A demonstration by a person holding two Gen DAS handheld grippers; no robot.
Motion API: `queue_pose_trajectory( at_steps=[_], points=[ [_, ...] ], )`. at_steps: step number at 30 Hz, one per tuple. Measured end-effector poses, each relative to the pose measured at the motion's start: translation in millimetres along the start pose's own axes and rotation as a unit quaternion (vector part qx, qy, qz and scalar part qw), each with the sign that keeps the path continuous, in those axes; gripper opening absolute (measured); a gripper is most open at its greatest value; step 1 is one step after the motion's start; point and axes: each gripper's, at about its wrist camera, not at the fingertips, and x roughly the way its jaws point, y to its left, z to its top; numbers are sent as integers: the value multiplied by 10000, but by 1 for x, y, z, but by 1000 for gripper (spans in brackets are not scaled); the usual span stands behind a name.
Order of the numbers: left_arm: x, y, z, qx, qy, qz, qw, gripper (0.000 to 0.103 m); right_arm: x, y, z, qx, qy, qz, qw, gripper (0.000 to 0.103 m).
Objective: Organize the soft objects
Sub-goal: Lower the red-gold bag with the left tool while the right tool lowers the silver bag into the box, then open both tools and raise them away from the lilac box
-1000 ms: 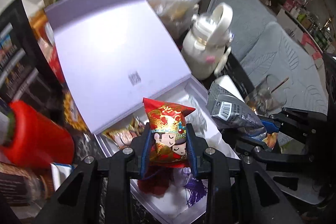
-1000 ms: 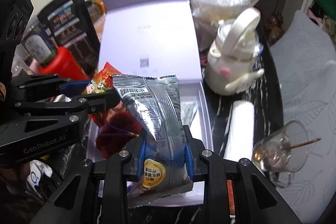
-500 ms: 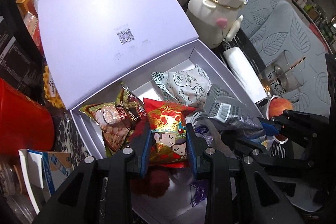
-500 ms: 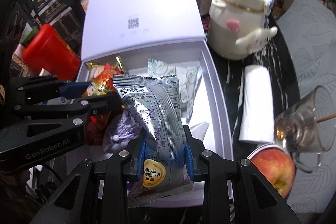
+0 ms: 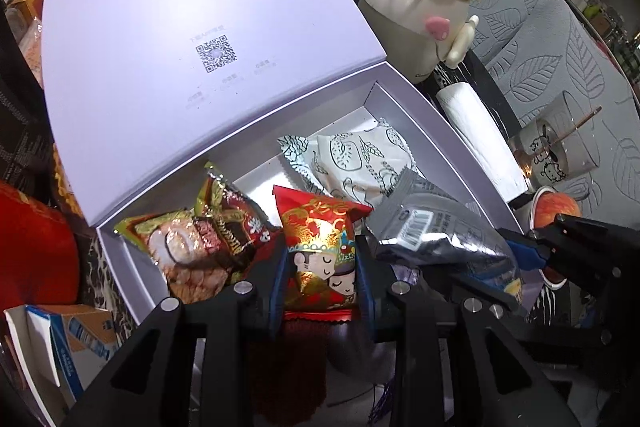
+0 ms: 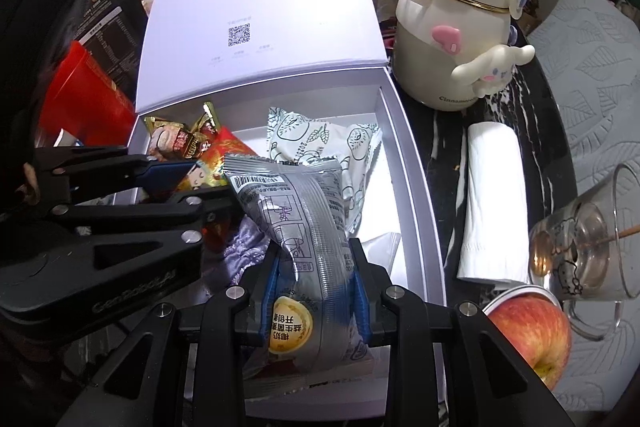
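Observation:
My left gripper (image 5: 322, 269) is shut on a red snack packet (image 5: 320, 247) with cartoon faces, held over the open lavender box (image 5: 416, 115). My right gripper (image 6: 314, 275) is shut on a silver foil packet (image 6: 298, 223), also over the box (image 6: 408, 155). The silver packet shows in the left wrist view (image 5: 436, 239), just right of the red one. In the box lie a white patterned packet (image 5: 356, 159) at the back and a green and brown packet (image 5: 200, 243) at the left. The left gripper shows in the right wrist view (image 6: 192, 183).
The box lid (image 6: 256, 11) stands open at the back. A cream kettle-shaped bottle (image 6: 456, 39), a white paper roll (image 6: 492, 203), a glass cup (image 6: 588, 239) and an apple (image 6: 532, 331) stand right of the box. A red can (image 6: 80, 103) stands at its left.
Both grippers have moved forward and down over the box with their packets held. The box interior and the items to its right have come into fuller view.

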Motion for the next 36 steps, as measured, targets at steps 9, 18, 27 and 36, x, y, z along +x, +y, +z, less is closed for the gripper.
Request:
queue_pose_trajectory(
  at_steps=[9,18,27,36],
  points=[
    [3,7,6,-46,57,-5,10000,30,-5,2,7,-84,224,-3,9997,33],
    [-3,5,8,-72,96,58,9999,30,-26,-1,11,-69,51,-71,9999,43],
    [-12,-5,9,124,6,300,9995,30,-37,-9,6,66,-97,-124,9999,43],
    [-14,-7,7,207,112,703,9972,57,-25,-12,5,207,126,18,9997,43]
  ],
)
